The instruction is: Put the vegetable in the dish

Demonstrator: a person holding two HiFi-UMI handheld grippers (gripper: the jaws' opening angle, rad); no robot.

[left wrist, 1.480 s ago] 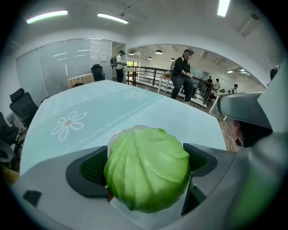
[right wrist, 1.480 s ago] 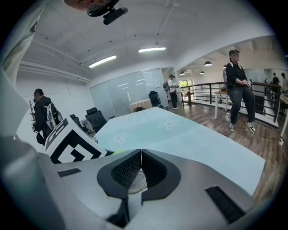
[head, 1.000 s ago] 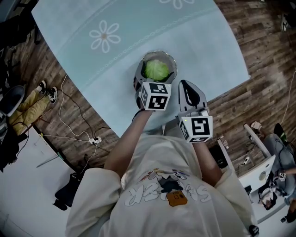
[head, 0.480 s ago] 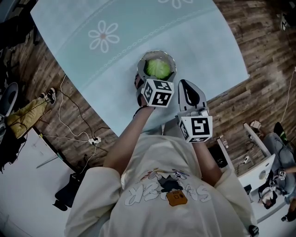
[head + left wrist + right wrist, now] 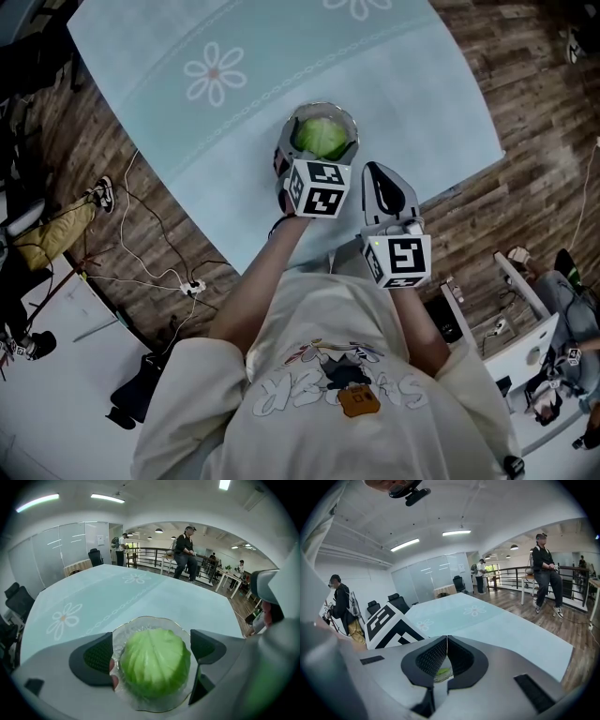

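Cabbage [image 5: 154, 660] in dish [image 5: 143, 619]: task looks done.
Dish sits toward the worktop's [image 5: 394, 112] 6 o'clock edge. Left gripper [image 5: 152, 651] fingers are released, either side of the cabbage. Right gripper [image 5: 446, 657], at the dish's 5 o'clock, is clenched on nothing. Only pulling away seems left.
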